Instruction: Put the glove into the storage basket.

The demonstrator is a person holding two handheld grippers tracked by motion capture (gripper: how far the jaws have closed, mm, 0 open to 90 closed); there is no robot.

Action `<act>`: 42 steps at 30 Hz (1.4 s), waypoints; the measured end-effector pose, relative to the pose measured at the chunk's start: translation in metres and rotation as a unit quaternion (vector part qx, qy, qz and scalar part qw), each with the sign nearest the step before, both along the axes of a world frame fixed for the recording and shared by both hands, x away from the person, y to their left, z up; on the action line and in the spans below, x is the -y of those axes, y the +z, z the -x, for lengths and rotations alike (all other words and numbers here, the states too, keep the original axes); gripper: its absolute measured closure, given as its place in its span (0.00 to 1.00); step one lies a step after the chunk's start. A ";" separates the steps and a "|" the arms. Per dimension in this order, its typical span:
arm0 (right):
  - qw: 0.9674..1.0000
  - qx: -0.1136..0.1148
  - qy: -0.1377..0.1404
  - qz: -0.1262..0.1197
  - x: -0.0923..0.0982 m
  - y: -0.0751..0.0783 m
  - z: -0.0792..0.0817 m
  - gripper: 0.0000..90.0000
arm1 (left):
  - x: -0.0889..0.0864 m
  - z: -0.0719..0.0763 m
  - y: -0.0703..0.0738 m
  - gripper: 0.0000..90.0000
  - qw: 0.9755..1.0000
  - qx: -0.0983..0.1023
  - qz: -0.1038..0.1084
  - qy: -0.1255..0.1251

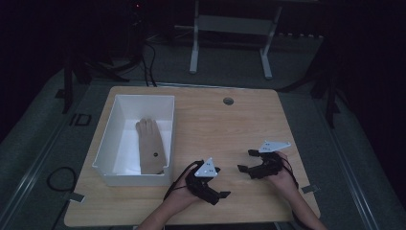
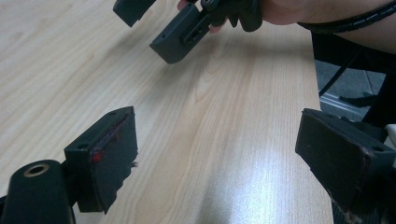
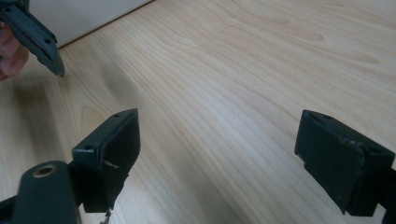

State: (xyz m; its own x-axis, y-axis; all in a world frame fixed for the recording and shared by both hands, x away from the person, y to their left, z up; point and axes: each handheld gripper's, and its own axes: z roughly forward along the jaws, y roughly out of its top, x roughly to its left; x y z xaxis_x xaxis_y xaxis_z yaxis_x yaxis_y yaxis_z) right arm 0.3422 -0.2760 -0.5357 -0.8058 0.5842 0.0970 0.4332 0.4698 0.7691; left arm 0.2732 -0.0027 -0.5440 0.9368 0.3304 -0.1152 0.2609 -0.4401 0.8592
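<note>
Pale wood of the desk (image 1: 230, 129) lies bare under both grippers, and nothing is between their fingers. The left gripper (image 1: 221, 195) has its fingers (image 2: 109, 154) wide apart and empty; the right gripper (image 1: 245, 160) also stands wide and empty, as the right gripper view shows with only desk grain between its fingers (image 3: 112, 154). The two grippers are near each other at the front part of the desk, pointing roughly toward one another.

The glove (image 1: 149, 146), tan in colour, lies flat inside the white box (image 1: 107, 175), well apart from the fingers of both grippers and nearest to the left gripper.

I judge that no grasp is in hand now: either the glove is already put away, or it is not yet picked. A next move on the glove calls for reaching over the box wall and going down inside.

The room is dark, so the glove's surface and its small dark mark are hard to make out. The box wall hides the glove's lower edge.
</note>
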 end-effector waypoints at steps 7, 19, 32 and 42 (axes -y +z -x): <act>1.000 0.008 -0.018 0.004 0.012 -0.006 0.006 0.14 | 0.006 0.001 -0.006 0.15 1.000 -0.004 0.000 -0.009; 0.999 0.009 -0.043 0.007 0.036 -0.017 0.014 0.14 | 0.007 0.004 -0.017 0.15 1.000 -0.009 -0.003 -0.019; 0.997 0.023 -0.073 0.005 0.062 -0.022 0.018 0.14 | -0.002 0.004 -0.024 0.15 1.000 -0.009 -0.009 -0.010; 0.997 0.023 -0.080 0.000 0.063 -0.025 0.016 0.14 | -0.015 0.005 -0.025 0.15 1.000 -0.003 0.007 0.010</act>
